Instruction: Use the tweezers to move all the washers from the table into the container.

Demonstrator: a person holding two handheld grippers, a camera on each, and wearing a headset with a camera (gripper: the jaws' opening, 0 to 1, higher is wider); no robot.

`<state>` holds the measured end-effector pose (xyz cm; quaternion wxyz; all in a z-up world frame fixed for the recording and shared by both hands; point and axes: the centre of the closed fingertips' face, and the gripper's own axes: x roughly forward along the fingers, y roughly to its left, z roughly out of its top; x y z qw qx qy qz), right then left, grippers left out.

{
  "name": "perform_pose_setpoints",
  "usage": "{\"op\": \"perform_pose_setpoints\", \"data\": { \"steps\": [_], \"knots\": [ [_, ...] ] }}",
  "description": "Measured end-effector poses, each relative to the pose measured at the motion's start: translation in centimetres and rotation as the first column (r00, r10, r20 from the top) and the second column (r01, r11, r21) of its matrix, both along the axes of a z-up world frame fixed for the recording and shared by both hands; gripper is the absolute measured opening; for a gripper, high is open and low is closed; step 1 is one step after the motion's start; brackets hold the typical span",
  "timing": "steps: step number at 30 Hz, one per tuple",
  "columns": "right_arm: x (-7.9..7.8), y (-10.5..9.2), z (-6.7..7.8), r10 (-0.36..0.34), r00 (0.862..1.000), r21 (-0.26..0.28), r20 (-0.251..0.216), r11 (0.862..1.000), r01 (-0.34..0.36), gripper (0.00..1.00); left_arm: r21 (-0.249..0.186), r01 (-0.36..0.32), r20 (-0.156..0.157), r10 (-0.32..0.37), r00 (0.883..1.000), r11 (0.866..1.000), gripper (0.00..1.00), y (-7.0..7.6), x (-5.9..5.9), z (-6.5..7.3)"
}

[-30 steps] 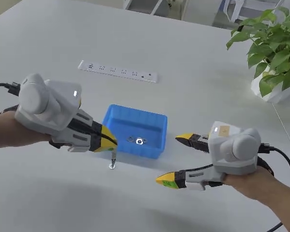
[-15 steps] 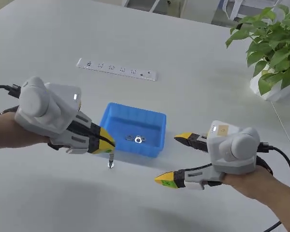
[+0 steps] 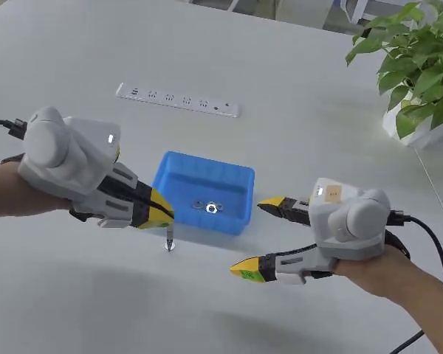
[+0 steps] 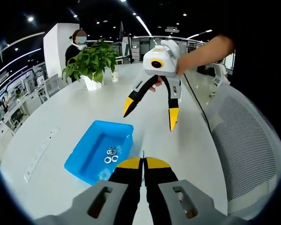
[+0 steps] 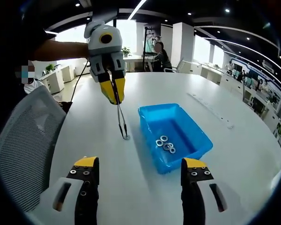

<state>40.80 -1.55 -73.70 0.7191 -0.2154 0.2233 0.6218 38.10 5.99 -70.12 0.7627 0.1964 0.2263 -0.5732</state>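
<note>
A blue container (image 3: 236, 181) sits mid-table with several washers (image 3: 207, 207) inside. My left gripper (image 3: 161, 212) is just left of it, shut on thin tweezers (image 3: 169, 234). The tweezers point down, and their tips meet a washer (image 3: 170, 247) lying on the table in front of the container. The right gripper view shows the tweezers (image 5: 121, 119), that washer (image 5: 126, 138) and the container (image 5: 196, 136). My right gripper (image 3: 257, 236) hovers to the container's right, open, with nothing between its fingers. From the left gripper (image 4: 143, 164) I see the container (image 4: 84, 159) and the right gripper (image 4: 150, 115).
A white power strip (image 3: 179, 102) lies behind the container. A potted plant (image 3: 421, 59) stands at the far right. A mesh office chair (image 4: 243, 136) is beside the table. People sit in the background.
The right gripper has drifted slightly left toward the container. The tweezers' tips stay at the washer on the table.
</note>
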Motion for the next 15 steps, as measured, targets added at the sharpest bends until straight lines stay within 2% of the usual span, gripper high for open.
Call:
{"op": "perform_pose_setpoints", "data": {
  "steps": [6, 15],
  "knots": [
    [-0.7, 1.9, 0.0, 0.071, 0.997, 0.000, 0.015, 0.997, -0.071, 0.62, 0.003, 0.011, -0.006, -0.011, 1.000, 1.000, 0.04, -0.1, 0.0, 0.0],
    [-1.5, 5.0, -0.5, 0.166, 0.986, 0.007, 0.026, 0.986, -0.166, 0.51, 0.007, 0.025, -0.018, -0.025, 1.000, 1.000, 0.04, 0.0, -0.1, -0.1]
  ]
}}
